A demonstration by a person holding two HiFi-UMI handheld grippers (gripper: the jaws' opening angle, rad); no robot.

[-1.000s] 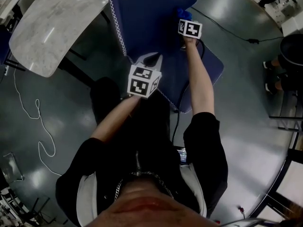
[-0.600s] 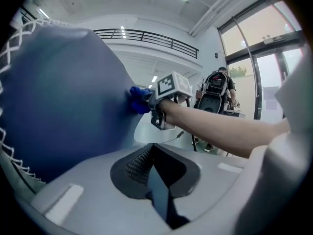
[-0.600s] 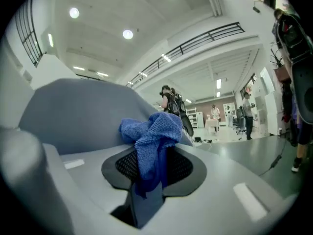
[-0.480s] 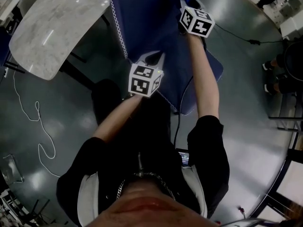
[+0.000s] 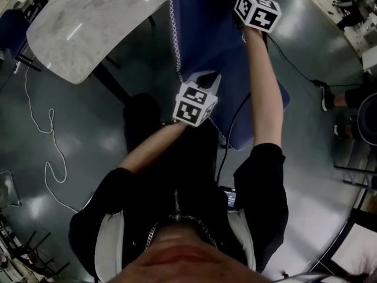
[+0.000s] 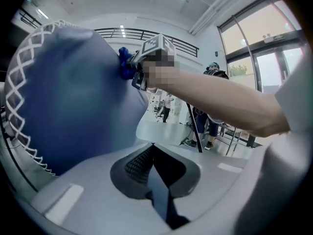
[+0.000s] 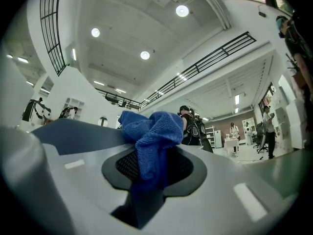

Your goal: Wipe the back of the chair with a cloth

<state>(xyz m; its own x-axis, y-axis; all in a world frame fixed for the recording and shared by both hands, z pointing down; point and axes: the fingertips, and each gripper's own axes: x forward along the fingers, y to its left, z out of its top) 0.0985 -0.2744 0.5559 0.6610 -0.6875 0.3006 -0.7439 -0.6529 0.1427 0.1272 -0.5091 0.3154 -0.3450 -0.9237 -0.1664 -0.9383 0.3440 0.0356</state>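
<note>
The blue chair back (image 5: pixel 206 34) with white stitched edging fills the top middle of the head view and bulges at the left of the left gripper view (image 6: pixel 73 92). My right gripper (image 7: pixel 152 131) is shut on a crumpled blue cloth (image 7: pixel 151 129), held high against the chair's upper part; its marker cube (image 5: pixel 257 10) is near the frame's top. From the left gripper view, the cloth (image 6: pixel 124 62) touches the chair's curve. My left gripper (image 5: pixel 203 78) sits lower by the chair's stitched edge, jaws shut with nothing visible between them (image 6: pixel 152 146).
A marble-topped table (image 5: pixel 94 22) stands left of the chair. A white cord (image 5: pixel 50 152) snakes over the grey floor at left, and a black cable (image 5: pixel 230 134) hangs below my right arm. Another person's shoe (image 5: pixel 327 96) is at the right; people stand in the hall (image 6: pixel 210 121).
My right gripper has carried the cloth upward along the chair back, toward the top of the head view. My left gripper has stayed by the chair's stitched edge.
</note>
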